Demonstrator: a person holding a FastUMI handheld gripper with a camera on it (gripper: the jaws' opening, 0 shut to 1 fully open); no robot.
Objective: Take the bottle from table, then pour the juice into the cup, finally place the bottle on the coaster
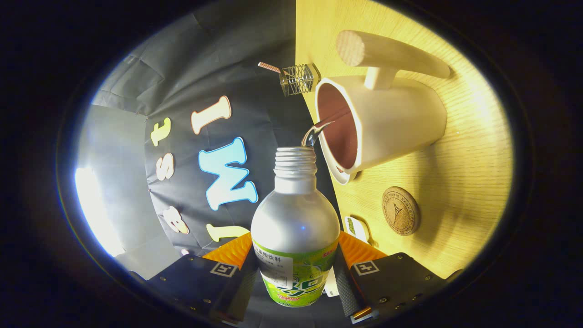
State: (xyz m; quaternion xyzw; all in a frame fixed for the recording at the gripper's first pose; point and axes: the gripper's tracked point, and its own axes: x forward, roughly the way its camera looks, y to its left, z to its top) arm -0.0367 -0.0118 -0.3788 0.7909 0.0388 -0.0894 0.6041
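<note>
Holding the bottle (295, 237) between both fingers, the hand-held gripper (295, 278) is pressing on its labelled body from two sides. The bottle is tipping, and a thin stream of juice (313, 134) is running from its open neck into the cup (378, 123), which is standing on the wooden bench (464, 182). A round cork coaster (401, 210) is lying on the bench near the cup, apart from it
</note>
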